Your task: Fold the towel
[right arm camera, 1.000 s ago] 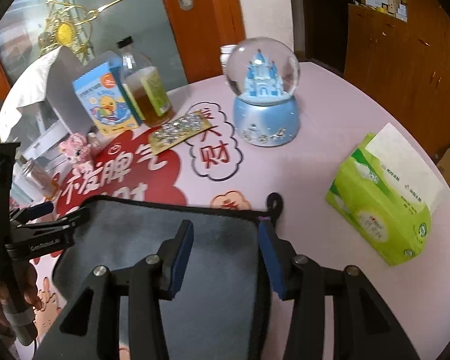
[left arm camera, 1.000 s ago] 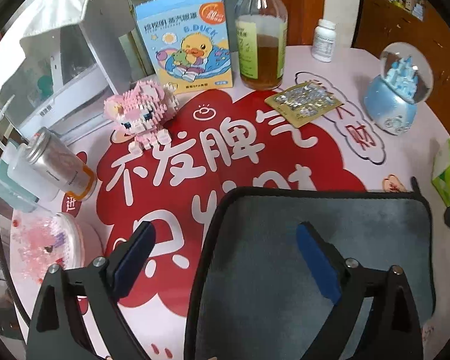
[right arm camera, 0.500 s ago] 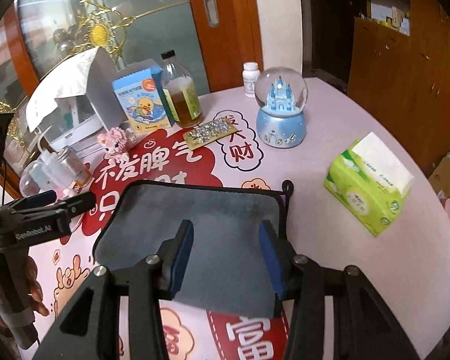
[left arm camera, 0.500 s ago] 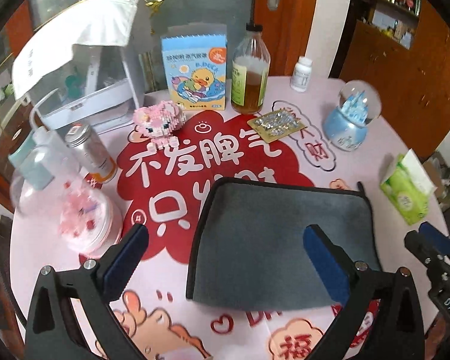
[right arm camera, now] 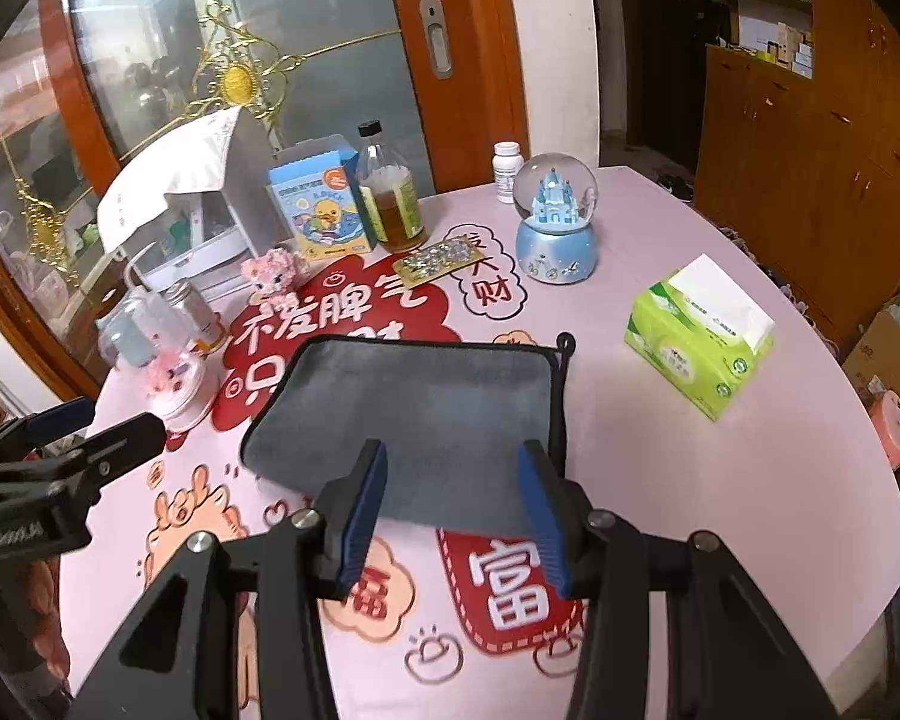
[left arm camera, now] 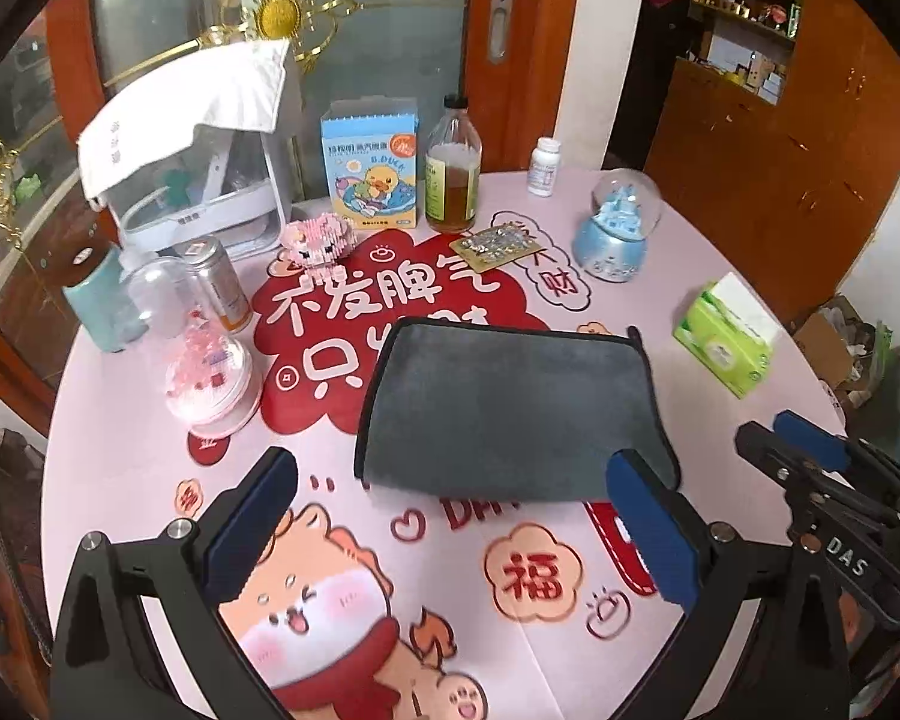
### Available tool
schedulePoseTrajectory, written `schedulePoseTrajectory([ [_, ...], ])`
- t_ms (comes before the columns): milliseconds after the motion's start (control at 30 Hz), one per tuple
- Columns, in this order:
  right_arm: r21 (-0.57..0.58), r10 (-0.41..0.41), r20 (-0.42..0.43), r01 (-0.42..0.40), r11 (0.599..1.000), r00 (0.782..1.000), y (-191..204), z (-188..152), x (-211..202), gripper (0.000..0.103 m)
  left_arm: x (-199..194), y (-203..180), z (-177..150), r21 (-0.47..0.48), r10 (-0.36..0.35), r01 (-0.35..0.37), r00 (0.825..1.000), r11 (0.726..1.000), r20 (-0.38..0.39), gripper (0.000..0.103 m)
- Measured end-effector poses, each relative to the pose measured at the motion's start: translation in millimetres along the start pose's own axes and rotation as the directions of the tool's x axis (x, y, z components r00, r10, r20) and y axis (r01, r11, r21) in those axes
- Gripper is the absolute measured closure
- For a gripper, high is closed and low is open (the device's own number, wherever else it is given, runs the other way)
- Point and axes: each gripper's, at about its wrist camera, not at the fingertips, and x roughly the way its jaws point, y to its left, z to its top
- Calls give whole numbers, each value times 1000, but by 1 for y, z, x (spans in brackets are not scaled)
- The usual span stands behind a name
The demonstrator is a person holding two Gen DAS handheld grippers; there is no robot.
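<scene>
The grey towel (left arm camera: 510, 408) lies flat near the middle of the round table (left arm camera: 750, 276), on its printed pink cover, already looking doubled over, with a black piped hem and a small hanging loop (right arm camera: 564, 341) at its far right corner. It reads as plush microfibre: light, limp and likely to sag or slide on the smooth cover, so I would pinch it at a hemmed corner or along the near edge, where the piping gives the pads something firm.

The left gripper (left arm camera: 450, 531) has its jaws wide apart and holds nothing; the right gripper (right arm camera: 453, 510) is also parted and empty. Both hover clear of the towel's near edge.

At the back, a glass bottle (left arm camera: 452, 171) is about half full of amber liquid; a small white pill bottle (left arm camera: 544, 167) is opaque, contents hidden. The green tissue pack (right arm camera: 699, 339) shows a white sheet at its top. 2 domes hold ornaments: a blue castle snow globe (right arm camera: 555, 219) and a pink flower dome (left arm camera: 207, 372)
</scene>
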Motion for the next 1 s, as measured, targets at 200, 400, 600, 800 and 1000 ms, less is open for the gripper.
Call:
schedulePoseTrajectory([
  [200,-16,39,-9,-39,999,999,-3,-17,-35,58,-46,-16,-26,-23,13,-13,999,1000,31,1],
  [400,-59,78,-23,-79,995,997,-2,-28,-66,58,-86,-31,-51,-56,42,-38,997,998,60,1],
  [600,-113,127,5,-125,986,992,5,-35,-98,58,-120,-40,-74,-87,80,-72,993,994,86,1],
  [800,-174,166,17,-160,972,986,17,-48,-120,57,-139,-43,-93,-145,140,-129,987,981,73,1],
  [1000,-215,158,27,-148,965,987,25,-60,-127,57,-148,-41,-107,-196,215,-200,975,960,58,1],
])
